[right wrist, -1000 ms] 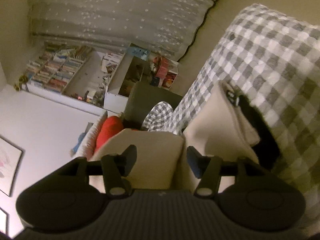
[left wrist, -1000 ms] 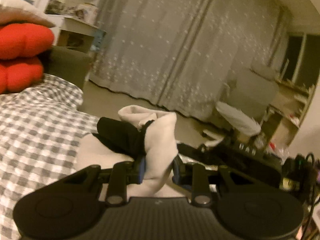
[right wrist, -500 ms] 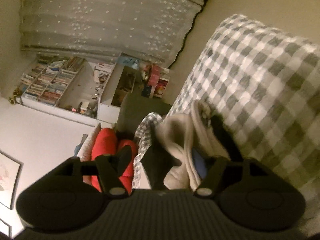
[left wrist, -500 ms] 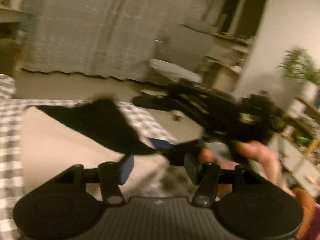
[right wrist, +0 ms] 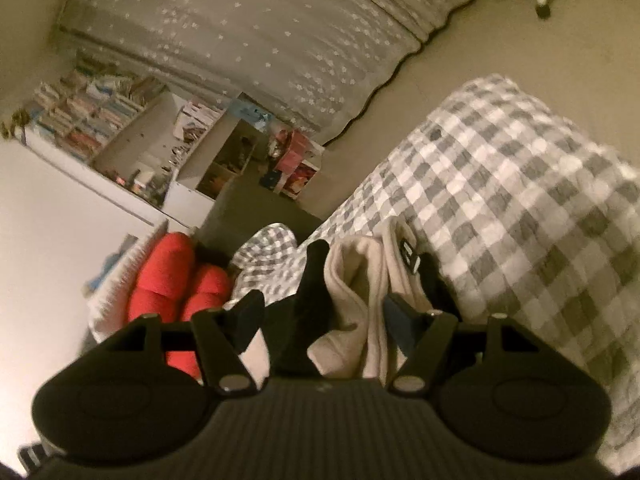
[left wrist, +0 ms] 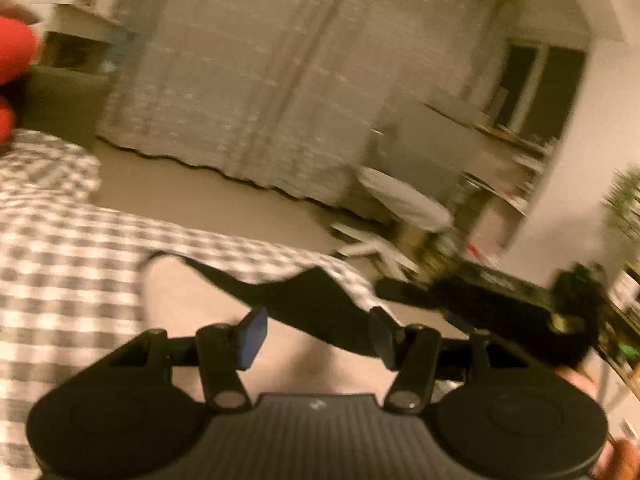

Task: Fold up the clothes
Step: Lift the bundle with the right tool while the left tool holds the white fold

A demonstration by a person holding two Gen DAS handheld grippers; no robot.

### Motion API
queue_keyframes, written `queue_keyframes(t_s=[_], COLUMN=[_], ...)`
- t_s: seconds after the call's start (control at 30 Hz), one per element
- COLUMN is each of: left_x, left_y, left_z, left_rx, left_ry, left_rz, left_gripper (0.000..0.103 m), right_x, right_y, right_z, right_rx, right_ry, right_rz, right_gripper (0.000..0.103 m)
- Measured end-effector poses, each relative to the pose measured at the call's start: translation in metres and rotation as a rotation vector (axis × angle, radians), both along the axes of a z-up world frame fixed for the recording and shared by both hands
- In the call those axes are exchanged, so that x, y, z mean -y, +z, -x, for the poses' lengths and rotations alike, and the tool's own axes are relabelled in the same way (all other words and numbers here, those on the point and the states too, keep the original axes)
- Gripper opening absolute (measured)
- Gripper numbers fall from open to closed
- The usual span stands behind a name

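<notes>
Right wrist view shows your right gripper (right wrist: pixel 324 314) spread wide around a bunched fold of the cream-and-black garment (right wrist: pixel 360 280) on the checked bedspread (right wrist: pixel 520 200); the blue pad (right wrist: pixel 400 320) barely touches, so the fold may slump open. Your left gripper (left wrist: pixel 316 336) hovers half open and empty above the flat part (left wrist: pixel 192 300), free to snag the black panel

Left wrist view: low over the checked bed (left wrist: pixel 68 264), facing the curtain (left wrist: pixel 256 80), garment (left wrist: pixel 224 320) close below. Right wrist view: rolled, curtain (right wrist: pixel 248 32) at top, bed (right wrist: pixel 520 200) at right. Both share 3 things: bed, curtain, garment (right wrist: pixel 360 280).
</notes>
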State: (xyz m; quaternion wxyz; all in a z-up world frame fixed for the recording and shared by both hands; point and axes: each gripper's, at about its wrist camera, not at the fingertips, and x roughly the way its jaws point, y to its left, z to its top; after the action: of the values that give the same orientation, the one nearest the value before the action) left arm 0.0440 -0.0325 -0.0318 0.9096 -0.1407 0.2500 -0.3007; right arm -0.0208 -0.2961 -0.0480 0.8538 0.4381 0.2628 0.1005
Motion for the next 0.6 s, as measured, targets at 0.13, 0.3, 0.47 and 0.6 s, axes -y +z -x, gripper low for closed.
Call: queue_keyframes(t_s=[0.13,0.3,0.47,0.6], left_x=[-0.012,-0.018,-0.018,-0.014], left_y=[-0.004,-0.009,-0.011,-0.009], left_z=[-0.009,-0.013,-0.012,-0.009], left_rx=[-0.003,0.019,0.074,0.107], left_ry=[0.085,0.146,0.17,0.149], left_rz=[-0.015,-0.06,-0.104,-0.106], left_gripper=[0.057,0.057,0.055,0.055], right_x=[-0.02,-0.05,-0.07,-0.063], right_y=[0.003,0.004,0.013,0.021], right_z=[-0.006,-0.012,-0.008,-0.002], right_rx=[0.006,0.027,0.12,0.182], right_ry=[-0.007,0.0,-0.004,-0.02], right_rz=[0.156,0.386,0.558,0.523], right_gripper=[0.067,0.04,0.027,0.026])
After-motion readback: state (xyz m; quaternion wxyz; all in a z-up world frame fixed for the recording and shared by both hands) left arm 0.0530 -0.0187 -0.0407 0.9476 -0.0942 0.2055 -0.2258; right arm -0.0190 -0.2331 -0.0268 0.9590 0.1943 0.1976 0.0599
